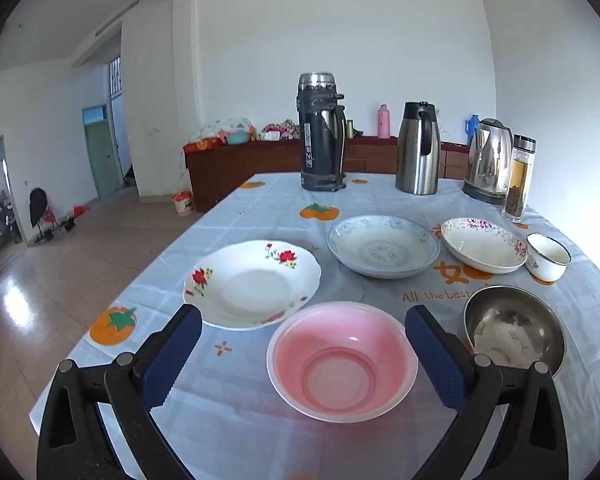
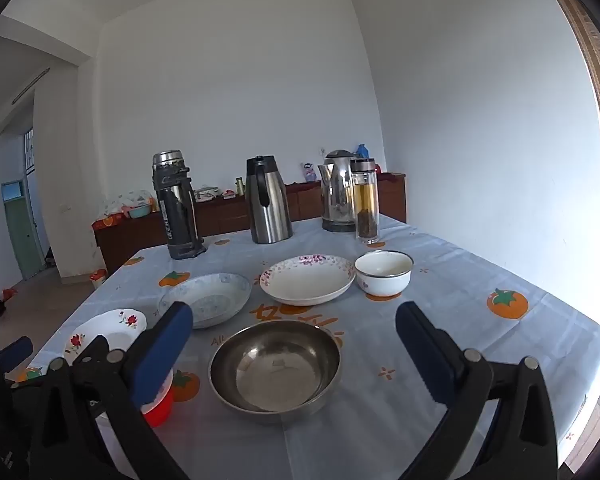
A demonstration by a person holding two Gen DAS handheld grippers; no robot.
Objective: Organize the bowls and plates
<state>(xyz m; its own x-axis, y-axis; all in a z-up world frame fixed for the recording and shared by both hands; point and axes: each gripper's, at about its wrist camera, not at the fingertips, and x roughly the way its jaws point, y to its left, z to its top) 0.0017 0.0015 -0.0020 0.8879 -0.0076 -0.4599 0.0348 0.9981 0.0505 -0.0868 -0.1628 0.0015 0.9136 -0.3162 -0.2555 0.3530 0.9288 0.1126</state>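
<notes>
In the left wrist view my left gripper (image 1: 303,320) is open above a pink plastic bowl (image 1: 342,362). Beyond it lie a red-flowered white plate (image 1: 252,284), a blue-patterned plate (image 1: 383,246), a purple-flowered plate (image 1: 482,245), a white enamel cup-bowl (image 1: 548,257) and a steel bowl (image 1: 514,326). In the right wrist view my right gripper (image 2: 294,318) is open above the steel bowl (image 2: 276,370). The purple-flowered plate (image 2: 307,279), the enamel bowl (image 2: 384,272), the blue plate (image 2: 206,298) and the red-flowered plate (image 2: 106,334) lie beyond. The pink bowl (image 2: 160,402) is mostly hidden by the left finger.
A dark thermos (image 1: 322,132), a steel jug (image 1: 418,148), an electric kettle (image 1: 488,160) and a glass tea bottle (image 1: 520,178) stand along the table's far edge. The tablecloth (image 1: 260,208) carries orange fruit prints. A wooden sideboard (image 1: 240,168) stands behind.
</notes>
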